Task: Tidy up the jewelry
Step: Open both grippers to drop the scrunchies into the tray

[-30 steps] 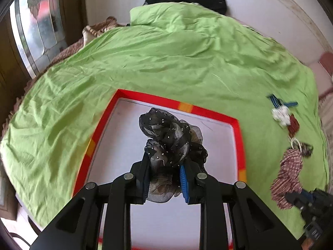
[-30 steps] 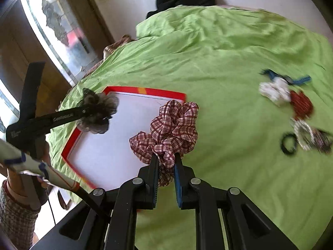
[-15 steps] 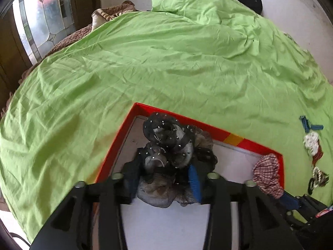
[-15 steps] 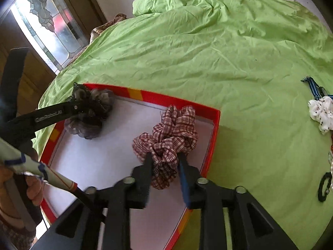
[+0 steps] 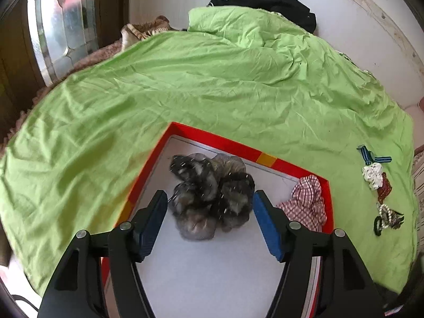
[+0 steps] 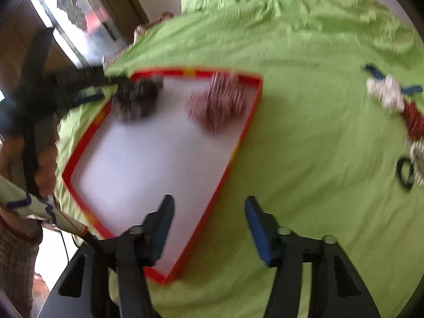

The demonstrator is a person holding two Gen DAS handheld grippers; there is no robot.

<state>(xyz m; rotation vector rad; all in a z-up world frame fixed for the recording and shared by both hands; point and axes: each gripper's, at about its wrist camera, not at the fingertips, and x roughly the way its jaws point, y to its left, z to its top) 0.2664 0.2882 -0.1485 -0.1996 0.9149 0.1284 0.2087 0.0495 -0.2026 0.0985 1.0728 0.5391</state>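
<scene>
Two grippers have just been opening: the left gripper (image 5: 209,212) brackets the sheer black studded scrunchie (image 5: 210,198) without pressing, and the right gripper (image 6: 209,228) holds nothing — the red-checked fabric scrunchie (image 6: 216,103) lies well beyond. Both rest in the red-rimmed white tray (image 5: 233,147). Withdrawing carelessly could snag sheer fabric — dragging it out.

Sheer black fabric scrunchie (image 5: 209,196) on creased matt green sheet (image 5: 212,84).

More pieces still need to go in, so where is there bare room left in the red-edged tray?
The tray's near white floor is bare. Its far end is crowded: black scrunchie at the left, plaid scrunchie in the right corner.
</scene>
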